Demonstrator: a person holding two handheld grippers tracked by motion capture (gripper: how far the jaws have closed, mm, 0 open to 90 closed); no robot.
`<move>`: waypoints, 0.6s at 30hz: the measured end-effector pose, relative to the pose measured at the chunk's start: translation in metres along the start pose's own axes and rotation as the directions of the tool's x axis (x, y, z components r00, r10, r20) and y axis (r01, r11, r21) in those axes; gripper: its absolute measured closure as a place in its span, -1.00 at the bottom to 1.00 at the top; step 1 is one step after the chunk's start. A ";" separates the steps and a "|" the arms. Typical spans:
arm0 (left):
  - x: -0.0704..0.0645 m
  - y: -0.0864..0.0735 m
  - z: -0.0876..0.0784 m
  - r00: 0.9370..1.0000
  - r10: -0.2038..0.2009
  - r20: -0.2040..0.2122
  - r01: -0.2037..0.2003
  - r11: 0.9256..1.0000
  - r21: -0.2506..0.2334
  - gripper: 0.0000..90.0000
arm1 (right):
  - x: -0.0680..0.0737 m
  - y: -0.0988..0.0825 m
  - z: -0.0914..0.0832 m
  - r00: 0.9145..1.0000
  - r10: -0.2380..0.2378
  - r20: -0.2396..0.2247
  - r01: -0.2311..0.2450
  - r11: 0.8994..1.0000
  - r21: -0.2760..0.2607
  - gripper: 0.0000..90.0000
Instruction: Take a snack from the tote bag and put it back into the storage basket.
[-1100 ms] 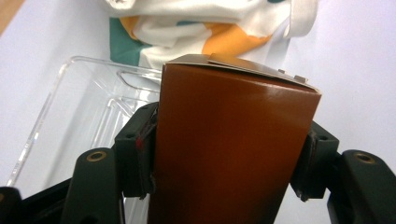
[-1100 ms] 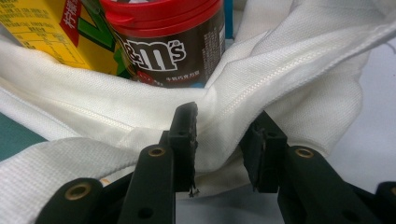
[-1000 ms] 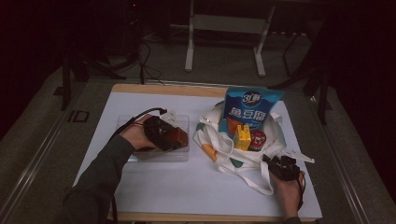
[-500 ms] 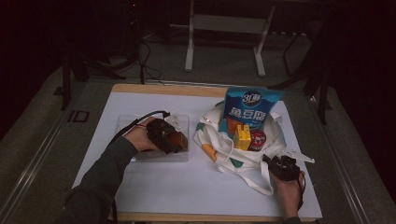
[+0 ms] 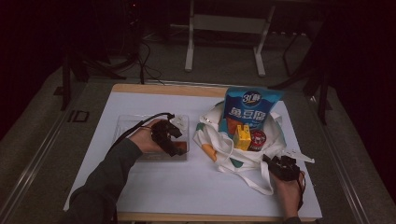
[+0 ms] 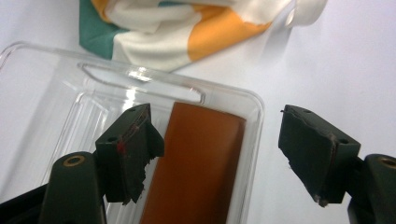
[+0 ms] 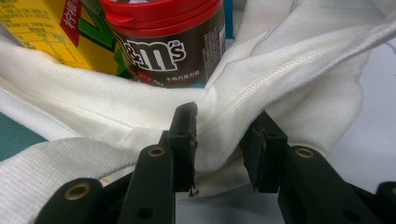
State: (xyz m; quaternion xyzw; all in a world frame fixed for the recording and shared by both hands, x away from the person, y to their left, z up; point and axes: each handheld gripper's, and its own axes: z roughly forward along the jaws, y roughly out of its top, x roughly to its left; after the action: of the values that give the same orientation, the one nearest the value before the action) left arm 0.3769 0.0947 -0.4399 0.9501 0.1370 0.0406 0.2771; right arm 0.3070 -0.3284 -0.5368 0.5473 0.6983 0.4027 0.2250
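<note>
A brown bar (image 6: 196, 168) lies flat at the right end of a clear plastic tray (image 6: 70, 93). My left gripper (image 6: 217, 135) hangs over it; its jaws have just been opening and stand wide on either side of the bar, touching nothing. From above, the left gripper (image 5: 173, 142) sits over the tray (image 5: 126, 123) with the bar (image 5: 183, 147) beside it. My right gripper (image 7: 219, 135) is shut on a fold of the white tote bag (image 7: 289, 70) at its near rim. In the high view the right gripper (image 5: 280, 165) is at the front right of the bag (image 5: 233, 161).
The bag holds a tall blue snack packet (image 5: 250, 107), a yellow carton (image 5: 242, 136) and a brown, red-lidded M&M's jar (image 7: 173, 42). Everything rests on a white table (image 5: 187, 186) with a wooden front edge. A metal stand (image 5: 224, 23) is on the floor beyond.
The left gripper's jaws have spread apart and the brown bar now lies free in the tray. The right hand and the bag have not moved.
</note>
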 end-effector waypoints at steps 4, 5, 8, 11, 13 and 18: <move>-0.001 0.003 -0.001 1.000 0.003 -0.002 -0.003 1.000 -0.014 -0.40 | 0.000 0.000 0.000 1.000 0.000 0.000 0.000 1.000 0.000 0.48; -0.001 0.004 -0.002 1.000 0.006 -0.003 -0.006 1.000 -0.020 -0.40 | 0.000 0.000 0.000 1.000 0.001 -0.001 -0.001 1.000 0.000 0.48; -0.002 0.006 -0.003 1.000 0.008 -0.008 -0.008 1.000 -0.030 -0.40 | 0.000 0.000 0.000 1.000 0.002 -0.001 -0.002 1.000 0.000 0.48; -0.004 0.008 -0.005 1.000 0.009 -0.015 -0.010 0.999 -0.044 -0.40 | 0.000 0.000 0.000 1.000 0.001 -0.001 -0.001 1.000 -0.001 0.48; -0.004 0.010 -0.006 1.000 0.007 -0.019 -0.008 0.999 -0.054 -0.40 | 0.000 0.000 0.000 1.000 0.001 -0.001 -0.001 1.000 0.000 0.48; -0.005 0.013 -0.009 0.999 0.011 -0.032 -0.013 0.997 -0.073 -0.40 | 0.000 0.000 0.000 1.000 0.002 -0.002 -0.002 1.000 0.001 0.47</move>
State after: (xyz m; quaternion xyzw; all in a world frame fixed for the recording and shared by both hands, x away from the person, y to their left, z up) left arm 0.3739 0.0872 -0.4251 0.9394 0.1343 0.0625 0.3092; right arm 0.3070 -0.3285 -0.5368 0.5478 0.6981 0.4032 0.2237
